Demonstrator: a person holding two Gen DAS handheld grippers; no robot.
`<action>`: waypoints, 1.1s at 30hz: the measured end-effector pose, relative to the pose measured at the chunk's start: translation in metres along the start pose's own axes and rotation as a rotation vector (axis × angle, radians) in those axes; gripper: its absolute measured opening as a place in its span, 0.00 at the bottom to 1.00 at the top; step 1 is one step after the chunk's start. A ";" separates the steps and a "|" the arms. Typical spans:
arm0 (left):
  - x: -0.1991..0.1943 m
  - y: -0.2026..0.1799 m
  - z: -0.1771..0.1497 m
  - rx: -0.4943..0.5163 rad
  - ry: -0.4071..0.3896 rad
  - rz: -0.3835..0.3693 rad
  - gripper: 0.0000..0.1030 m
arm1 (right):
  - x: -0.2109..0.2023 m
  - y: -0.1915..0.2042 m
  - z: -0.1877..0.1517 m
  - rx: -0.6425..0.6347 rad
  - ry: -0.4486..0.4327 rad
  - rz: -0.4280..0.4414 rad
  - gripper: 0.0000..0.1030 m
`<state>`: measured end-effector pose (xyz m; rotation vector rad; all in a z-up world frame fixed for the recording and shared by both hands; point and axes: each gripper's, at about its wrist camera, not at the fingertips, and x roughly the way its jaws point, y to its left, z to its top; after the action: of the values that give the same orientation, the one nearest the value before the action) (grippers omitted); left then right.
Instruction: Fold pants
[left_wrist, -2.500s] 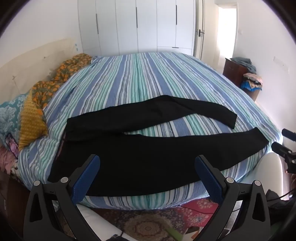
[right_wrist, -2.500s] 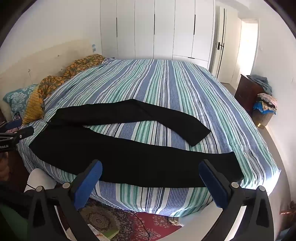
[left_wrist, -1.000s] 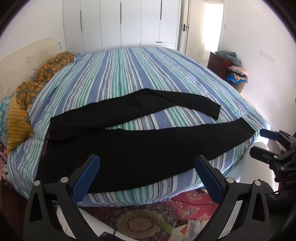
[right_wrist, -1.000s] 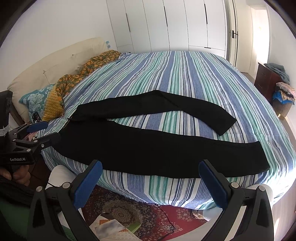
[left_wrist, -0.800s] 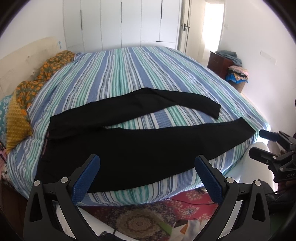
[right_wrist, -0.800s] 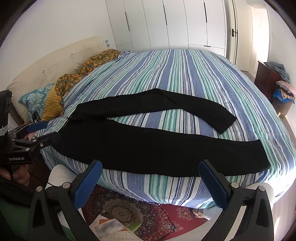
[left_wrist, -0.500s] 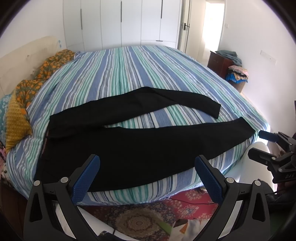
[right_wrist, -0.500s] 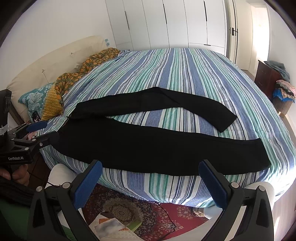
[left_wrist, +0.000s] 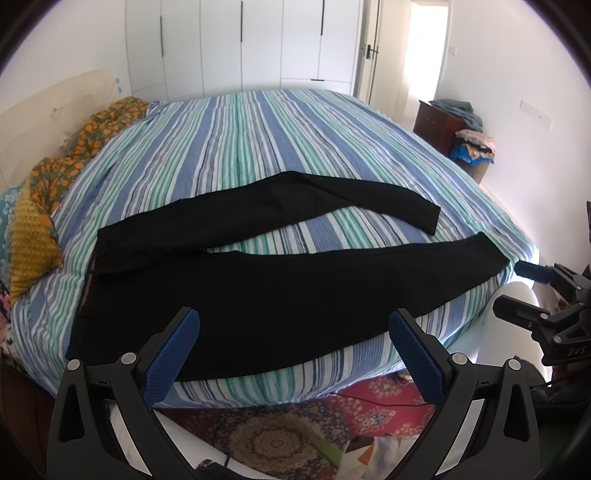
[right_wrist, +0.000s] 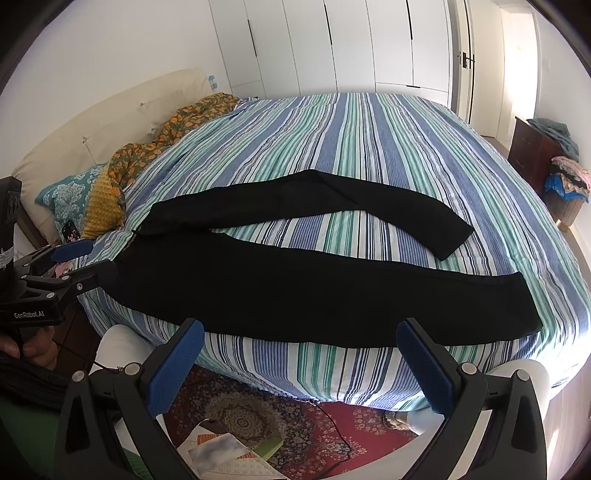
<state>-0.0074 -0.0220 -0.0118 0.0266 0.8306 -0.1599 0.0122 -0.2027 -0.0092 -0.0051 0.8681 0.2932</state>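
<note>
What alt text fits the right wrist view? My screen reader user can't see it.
Black pants lie spread flat, legs splayed, on a striped bed. The right gripper hovers open before the bed's near edge, empty. The left gripper is open at far left.

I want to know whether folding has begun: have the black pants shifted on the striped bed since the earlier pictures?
No. The black pants lie spread as before, upper leg crossing the same stripes of the blue-green striped bedspread; only the cameras moved. Both grippers are open and clear.
</note>
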 end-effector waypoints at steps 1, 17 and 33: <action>0.000 0.000 0.000 0.000 0.000 0.000 0.99 | 0.000 0.000 -0.001 0.000 0.000 0.000 1.00; 0.000 0.000 0.001 -0.001 0.002 -0.001 0.99 | 0.002 -0.001 -0.001 0.002 0.005 0.000 1.00; 0.003 -0.003 -0.003 -0.002 0.010 -0.005 0.99 | 0.006 0.000 -0.004 0.002 0.016 0.001 1.00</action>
<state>-0.0078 -0.0252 -0.0163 0.0230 0.8408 -0.1637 0.0133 -0.2015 -0.0165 -0.0049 0.8841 0.2933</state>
